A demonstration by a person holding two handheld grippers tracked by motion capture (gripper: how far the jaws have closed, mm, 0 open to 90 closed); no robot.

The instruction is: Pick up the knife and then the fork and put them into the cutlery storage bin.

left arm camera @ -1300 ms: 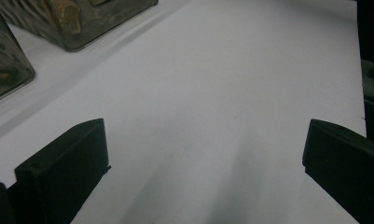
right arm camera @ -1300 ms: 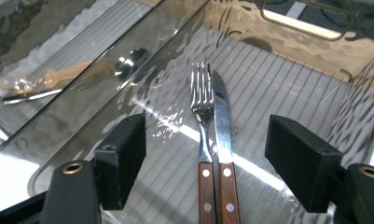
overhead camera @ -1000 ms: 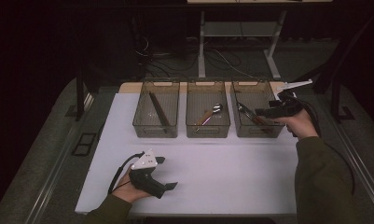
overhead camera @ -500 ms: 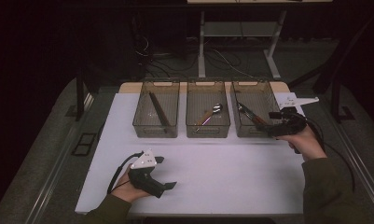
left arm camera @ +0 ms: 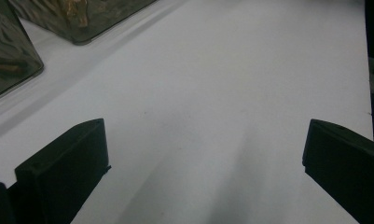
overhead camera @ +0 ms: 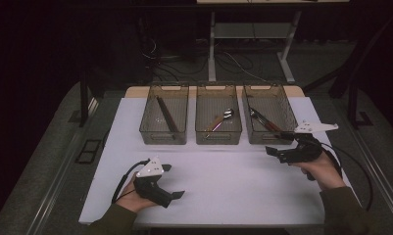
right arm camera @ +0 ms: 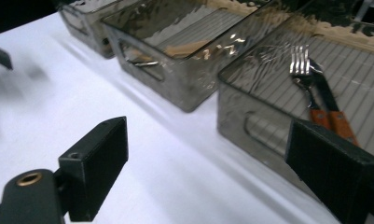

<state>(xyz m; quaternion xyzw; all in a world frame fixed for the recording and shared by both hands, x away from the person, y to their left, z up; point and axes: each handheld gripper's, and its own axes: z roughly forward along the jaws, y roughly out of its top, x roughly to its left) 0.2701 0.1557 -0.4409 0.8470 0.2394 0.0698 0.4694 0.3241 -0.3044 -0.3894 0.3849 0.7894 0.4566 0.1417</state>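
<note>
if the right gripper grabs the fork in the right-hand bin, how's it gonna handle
The fork looks like shiny metal with an orange handle, so probably stiff and apt to slip between the jaws. It lies flat against a second utensil, so that may shift too. The right gripper, open, must clear the right bin wall first.

Overall light: the white table is lit from above, the room around it falls to near black
Shadows: soft grey streaks run from the bins across the table in the right gripper view
Glare: bright glints on the fork and on the wavy clear bin walls
Blur: the far left corner of the right gripper view is smeared
Focus: the left gripper's jaws look soft and dark, the bins beyond them are hazy
</note>
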